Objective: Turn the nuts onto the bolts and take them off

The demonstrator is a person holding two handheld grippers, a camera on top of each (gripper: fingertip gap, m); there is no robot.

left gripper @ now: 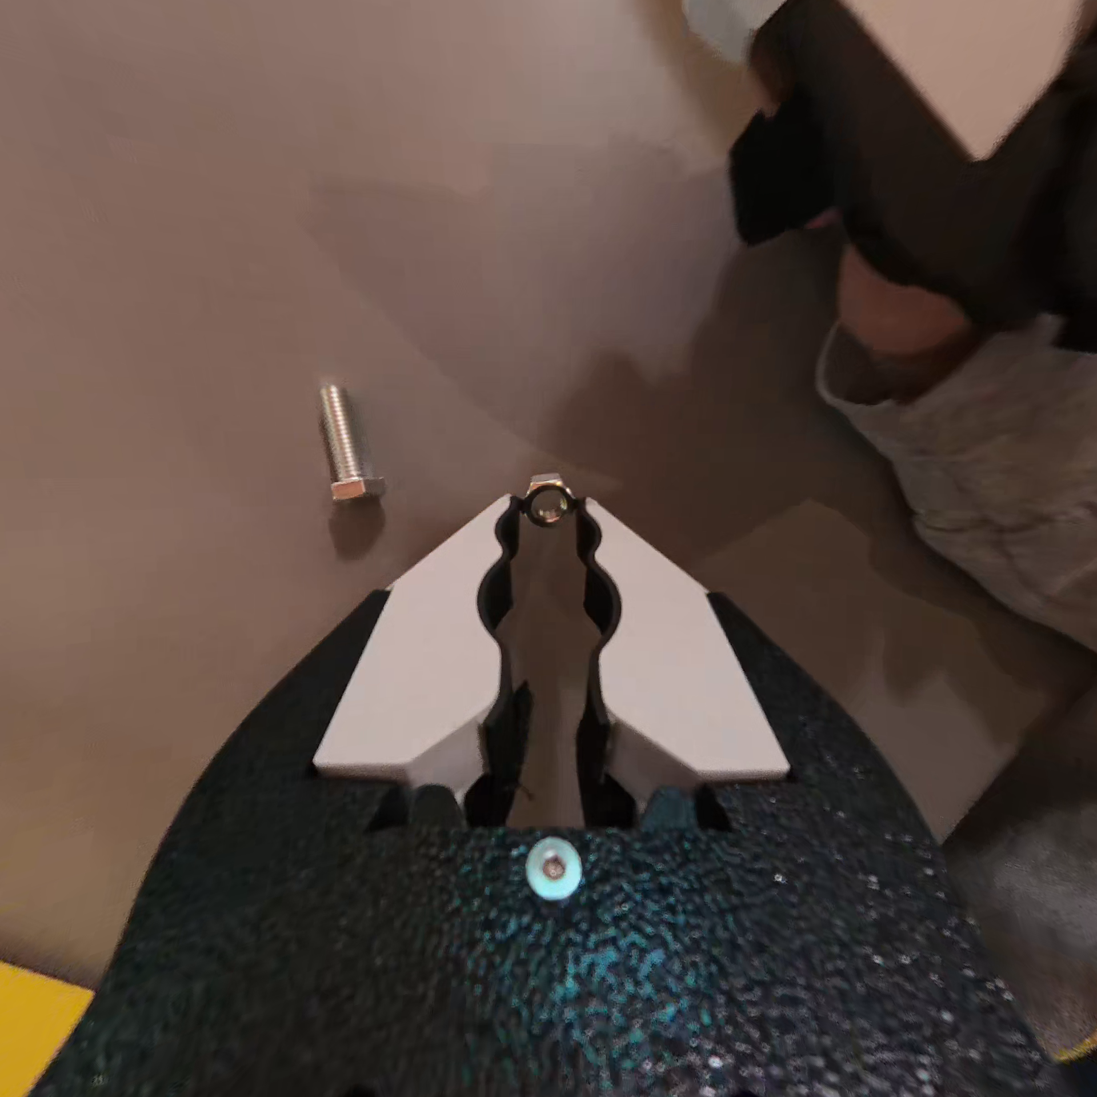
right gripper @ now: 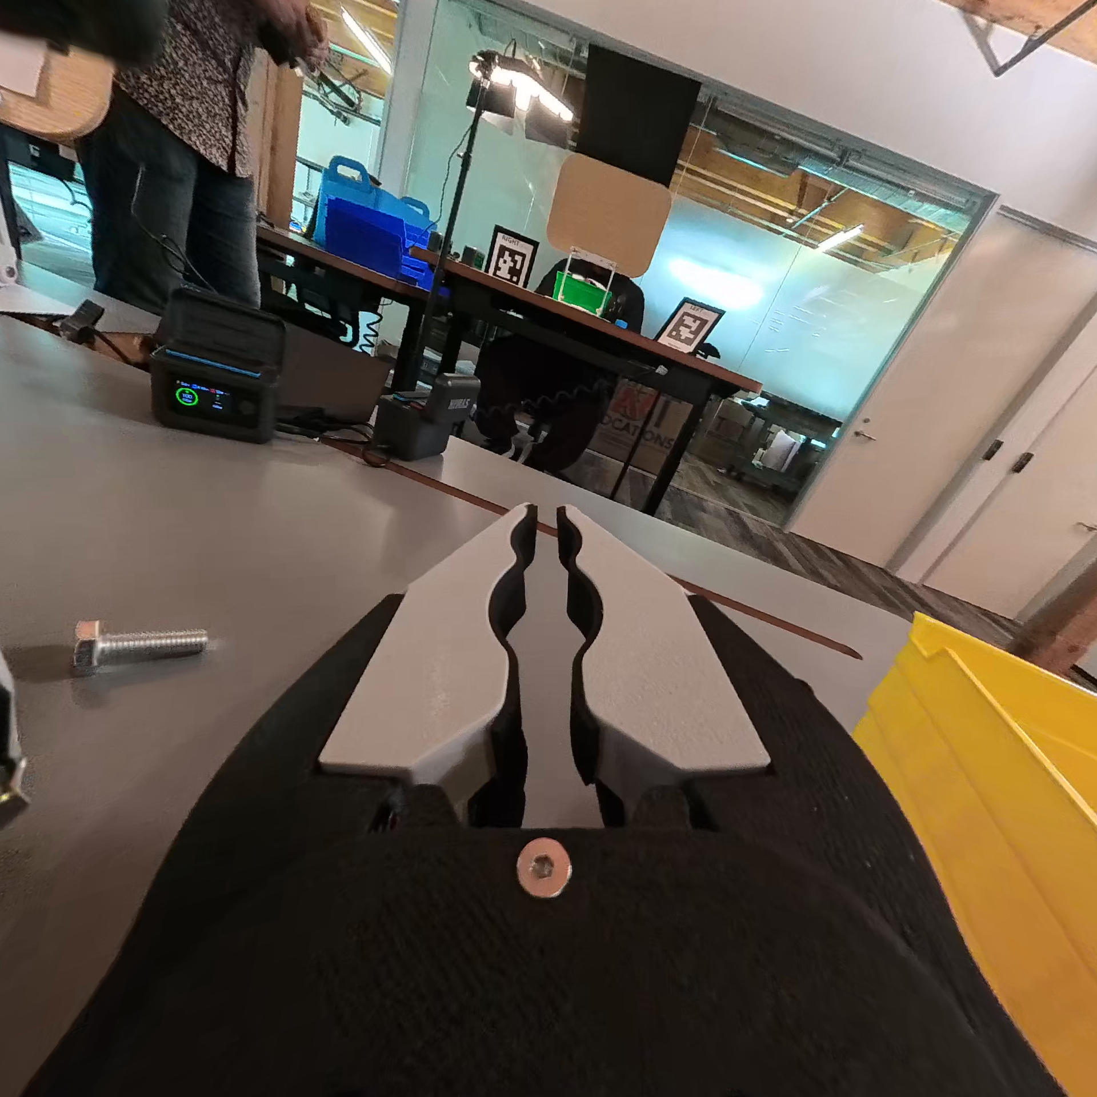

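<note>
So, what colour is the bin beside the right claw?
Yellow. The bin shows best in the right wrist view, on the claw's right.

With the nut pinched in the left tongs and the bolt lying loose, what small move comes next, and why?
Probably the right tongs, nearly closed and holding nothing, should swing left to the bolt lying flat on the table and pick it up. The left tongs already grip the nut, which needs a held bolt to thread onto.

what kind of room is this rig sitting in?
Looks like an office-style lab or workshop set up for recording, not a home. Cues in the right wrist view: printed black-and-white marker cards standing on a long table, a studio light on a stand, and a glass-walled partition behind.
</note>
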